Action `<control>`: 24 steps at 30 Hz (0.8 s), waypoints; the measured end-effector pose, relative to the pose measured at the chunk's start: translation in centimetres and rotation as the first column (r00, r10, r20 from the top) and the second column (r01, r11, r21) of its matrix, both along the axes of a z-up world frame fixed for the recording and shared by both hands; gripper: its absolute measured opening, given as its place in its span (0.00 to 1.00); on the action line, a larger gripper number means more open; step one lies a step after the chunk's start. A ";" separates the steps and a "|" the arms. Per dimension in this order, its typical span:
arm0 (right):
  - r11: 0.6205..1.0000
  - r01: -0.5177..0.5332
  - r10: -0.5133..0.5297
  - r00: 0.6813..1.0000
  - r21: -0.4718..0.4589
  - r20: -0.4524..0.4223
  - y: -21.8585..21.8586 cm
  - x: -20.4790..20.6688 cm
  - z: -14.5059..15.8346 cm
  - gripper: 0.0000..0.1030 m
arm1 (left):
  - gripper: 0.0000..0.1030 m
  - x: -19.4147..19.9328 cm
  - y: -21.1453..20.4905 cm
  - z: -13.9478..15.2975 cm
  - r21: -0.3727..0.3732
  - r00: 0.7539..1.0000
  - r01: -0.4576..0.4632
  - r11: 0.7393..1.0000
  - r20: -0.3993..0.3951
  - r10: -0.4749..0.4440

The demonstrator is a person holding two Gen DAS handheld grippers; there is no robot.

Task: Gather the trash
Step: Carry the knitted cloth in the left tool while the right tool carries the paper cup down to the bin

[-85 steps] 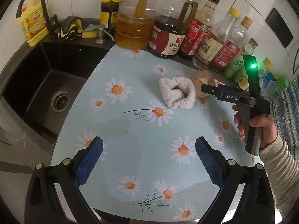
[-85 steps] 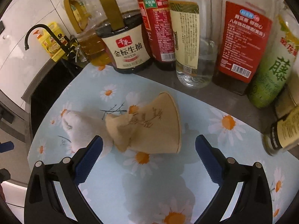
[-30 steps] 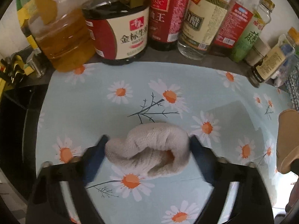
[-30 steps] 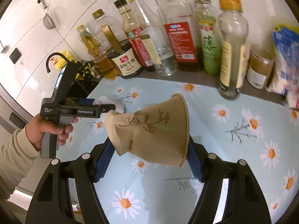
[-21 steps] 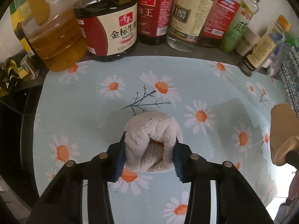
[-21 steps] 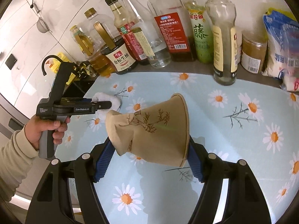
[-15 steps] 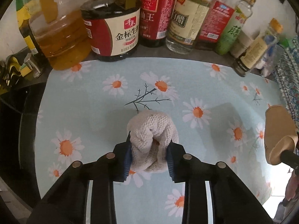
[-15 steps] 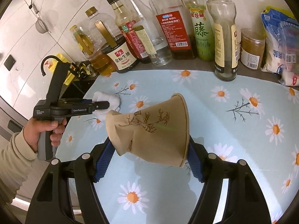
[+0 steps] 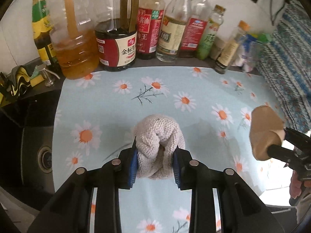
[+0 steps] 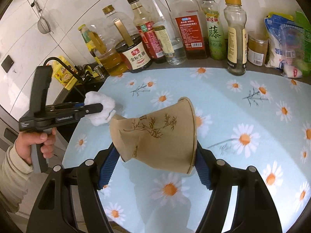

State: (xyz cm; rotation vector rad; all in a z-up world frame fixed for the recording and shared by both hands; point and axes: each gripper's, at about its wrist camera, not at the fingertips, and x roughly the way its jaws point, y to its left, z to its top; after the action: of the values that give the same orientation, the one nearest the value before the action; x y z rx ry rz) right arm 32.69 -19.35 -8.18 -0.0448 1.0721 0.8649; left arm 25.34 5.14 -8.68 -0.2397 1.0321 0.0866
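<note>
Left gripper (image 9: 155, 160) clamped on the cloth (image 9: 158, 136); blue pads (image 9: 133, 162) pressed into both sides, cloth bunched and bulging forward out of the jaws; cloth sits over the daisy mat (image 9: 175, 89), contact with the mat can't be told from either view. Right gripper (image 10: 153, 167) closed on the cup (image 10: 157, 136); crumpled tan paper cup with a bamboo print, lying sideways between the pads, rim to the right, crushed base to the left; cup is off the mat, its shadow lies on the mat below it. In the right wrist view the left gripper (image 10: 91, 109) holds the cloth (image 10: 102, 107) near the mat's sink-side edge, beside the cup's base. Bottles (image 10: 186, 25) line the wall behind the mat; sink (image 9: 29, 136) left of it.
</note>
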 end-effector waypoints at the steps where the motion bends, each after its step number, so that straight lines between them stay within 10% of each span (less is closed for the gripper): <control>1: 1.000 0.005 -0.005 1.000 -0.002 0.004 0.1 -0.7 0.2 0.69 | 0.27 -0.5 -0.1 0.1 0.000 1.000 0.007 1.000 0.007 -0.007; 24: 0.997 0.073 -0.072 0.997 -0.032 0.036 5.3 -16.0 1.0 0.69 | 0.27 -16.5 1.9 -0.3 -0.086 0.993 0.102 0.991 0.071 -0.096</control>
State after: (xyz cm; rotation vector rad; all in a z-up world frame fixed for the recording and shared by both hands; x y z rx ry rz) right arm 16.68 -14.08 -7.16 -0.0483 1.0496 0.7784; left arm 8.84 7.07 -9.03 -0.2705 0.9806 -0.0575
